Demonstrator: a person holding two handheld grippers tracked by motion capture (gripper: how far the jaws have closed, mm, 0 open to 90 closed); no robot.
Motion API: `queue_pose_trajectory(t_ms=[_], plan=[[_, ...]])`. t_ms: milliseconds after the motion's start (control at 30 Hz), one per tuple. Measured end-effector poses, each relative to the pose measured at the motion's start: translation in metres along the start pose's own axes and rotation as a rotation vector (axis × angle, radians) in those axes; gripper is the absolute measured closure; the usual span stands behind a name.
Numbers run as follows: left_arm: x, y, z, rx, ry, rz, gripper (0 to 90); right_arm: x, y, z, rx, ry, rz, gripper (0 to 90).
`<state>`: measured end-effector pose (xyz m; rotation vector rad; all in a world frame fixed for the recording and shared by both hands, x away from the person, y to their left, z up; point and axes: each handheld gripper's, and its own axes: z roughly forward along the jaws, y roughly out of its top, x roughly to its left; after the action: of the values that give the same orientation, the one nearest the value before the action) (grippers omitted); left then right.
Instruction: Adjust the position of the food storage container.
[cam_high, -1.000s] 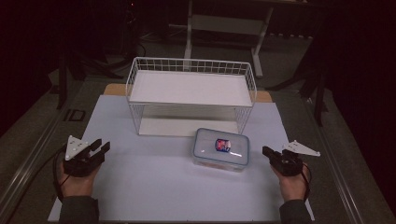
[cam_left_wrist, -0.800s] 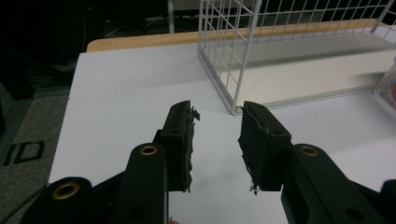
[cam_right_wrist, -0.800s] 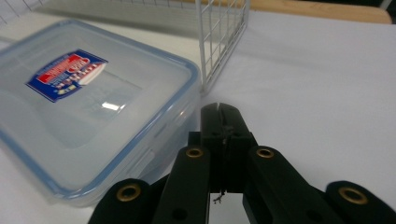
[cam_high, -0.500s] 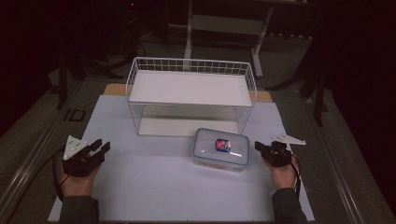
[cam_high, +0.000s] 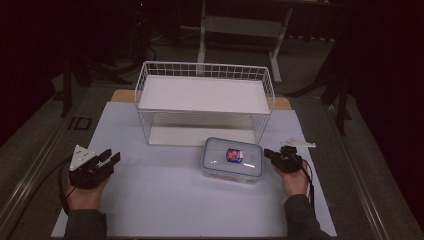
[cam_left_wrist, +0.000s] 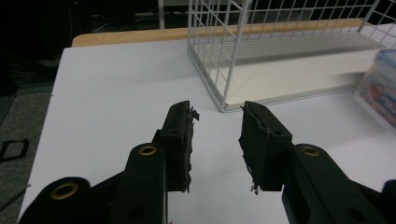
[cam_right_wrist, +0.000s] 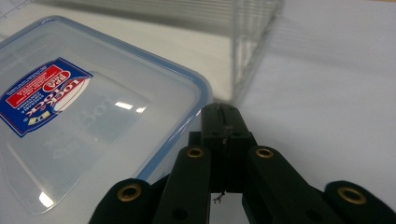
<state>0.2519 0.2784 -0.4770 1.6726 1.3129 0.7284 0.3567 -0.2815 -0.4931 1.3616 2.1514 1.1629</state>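
A clear plastic food box (cam_high: 232, 159) with a blue-rimmed lid and a red and blue label lies on the white table mat in front of the wire rack. My right gripper (cam_high: 268, 153) is shut with nothing between its jaws, its tip right at the box's right edge; in the right gripper view the closed jaws (cam_right_wrist: 223, 113) meet at the lid's blue rim (cam_right_wrist: 177, 135). My left gripper (cam_high: 110, 157) rests at the mat's left side, far from the box, jaws open and empty (cam_left_wrist: 217, 140).
A white wire rack (cam_high: 205, 100) with a solid top shelf stands at the back of the mat (cam_high: 165, 200). Its front corner post (cam_left_wrist: 222, 100) stands just ahead of my left gripper. Beyond the table are dark floor and metal stand legs.
My right hand has slid leftward across the mat up to the box's right edge. The left hand and the box have stayed put.
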Motion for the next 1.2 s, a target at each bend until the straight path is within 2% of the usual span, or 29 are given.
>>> queue_pose_trajectory(t_ms=[133,233,500,833,967,1033,1100,1200], plan=[[-0.002,0.0,0.001,0.002,-0.005,0.007,61.6,0.008,0.003,0.006,0.009,0.014,-0.019,90.0],[-0.003,0.001,0.001,0.002,-0.013,0.006,60.6,0.022,0.007,0.013,0.02,0.037,-0.046,90.0],[-0.006,0.001,0.003,0.002,-0.028,0.016,59.2,0.045,0.014,0.027,0.026,0.078,-0.076,90.0],[-0.01,0.002,0.004,0.002,-0.042,0.035,57.9,0.073,0.022,0.044,0.029,0.104,-0.11,90.0],[-0.01,0.002,0.005,-0.001,-0.052,0.034,57.2,0.089,0.027,0.052,0.042,0.121,-0.147,90.0],[-0.01,0.002,0.005,0.0,-0.056,0.034,56.7,0.095,0.029,0.053,0.05,0.111,-0.183,89.8],[-0.01,0.003,0.005,-0.001,-0.058,0.034,56.2,0.097,0.03,0.052,0.046,0.104,-0.191,88.0],[-0.011,0.003,0.005,-0.003,-0.067,0.032,55.2,0.098,0.033,0.04,0.013,0.083,-0.179,77.5]])
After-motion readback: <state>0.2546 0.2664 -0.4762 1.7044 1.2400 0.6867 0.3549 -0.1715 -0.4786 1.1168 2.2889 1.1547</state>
